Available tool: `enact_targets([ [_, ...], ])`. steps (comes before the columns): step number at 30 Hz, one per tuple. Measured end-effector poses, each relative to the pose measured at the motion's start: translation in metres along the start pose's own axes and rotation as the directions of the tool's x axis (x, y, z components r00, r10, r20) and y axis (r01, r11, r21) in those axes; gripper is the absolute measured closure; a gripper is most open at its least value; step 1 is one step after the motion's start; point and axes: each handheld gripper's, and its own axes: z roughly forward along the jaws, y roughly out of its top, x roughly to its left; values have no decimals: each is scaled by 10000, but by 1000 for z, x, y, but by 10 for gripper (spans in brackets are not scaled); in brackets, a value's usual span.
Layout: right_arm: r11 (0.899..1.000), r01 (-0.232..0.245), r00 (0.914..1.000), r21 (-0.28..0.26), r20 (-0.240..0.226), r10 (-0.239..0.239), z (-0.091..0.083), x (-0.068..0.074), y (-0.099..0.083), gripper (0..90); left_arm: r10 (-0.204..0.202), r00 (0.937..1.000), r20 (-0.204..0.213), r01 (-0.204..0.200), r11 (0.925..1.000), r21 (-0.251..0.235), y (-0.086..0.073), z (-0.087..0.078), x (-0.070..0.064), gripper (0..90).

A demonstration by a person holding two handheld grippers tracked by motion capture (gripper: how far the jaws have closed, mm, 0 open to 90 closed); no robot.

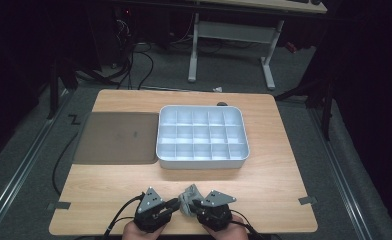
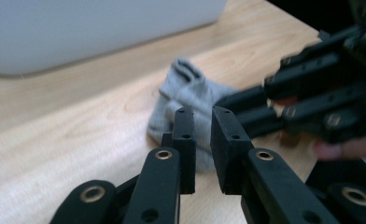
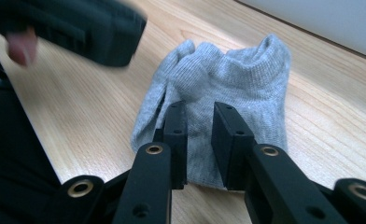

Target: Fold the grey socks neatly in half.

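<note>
At the lower middle of the high view, a grey sock (image 1: 189, 196) lies bunched between the left gripper (image 2: 203, 150) and right gripper (image 3: 200, 144), both narrowly spread, pinching nothing. Closing now might catch one layer only.

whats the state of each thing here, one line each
grey sock: bunched, lying on the table near its front edge
left gripper: jaws slightly apart, at the sock's edge
right gripper: jaws slightly apart over the sock
compartment tray: upright, its cells look empty
dark mat: flat, bare
</note>
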Motion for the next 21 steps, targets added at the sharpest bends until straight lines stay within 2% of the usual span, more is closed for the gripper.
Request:
enact_targets([
  [4,9999,165,9997,30,164,-166,1,3,-1,767,85,9999,98,-84,9999,-146,8,6,-7,815],
  [7,9995,309,9991,-47,275,-307,3,5,-2,770,302,9995,41,-301,9994,-198,16,18,-16,824],
  [8,9995,303,9992,-65,264,-301,3,5,-2,771,252,9997,-43,-253,9995,-175,18,27,-19,838],
  [9,9995,303,9992,-65,264,-301,3,5,-2,771,252,9997,-43,-253,9995,-175,18,27,-19,845],
  [10,9995,319,9991,-85,266,-316,3,5,-3,773,373,9985,-395,-371,9993,69,17,36,-20,852],
  [11,9995,319,9991,-85,266,-316,3,5,-3,773,373,9985,-395,-371,9993,69,17,36,-20,861],
  [14,9994,319,9993,-109,222,-316,2,4,-4,776,385,9954,-872,-348,9984,434,10,38,-14,875],
  [17,9994,314,9993,-150,186,-311,2,4,-4,776,482,9927,-1107,-404,9966,720,1,34,-7,879],
  [21,9997,212,9997,-112,78,-212,1,3,-3,766,665,9896,-1273,-573,9956,748,-7,32,-5,880],
])
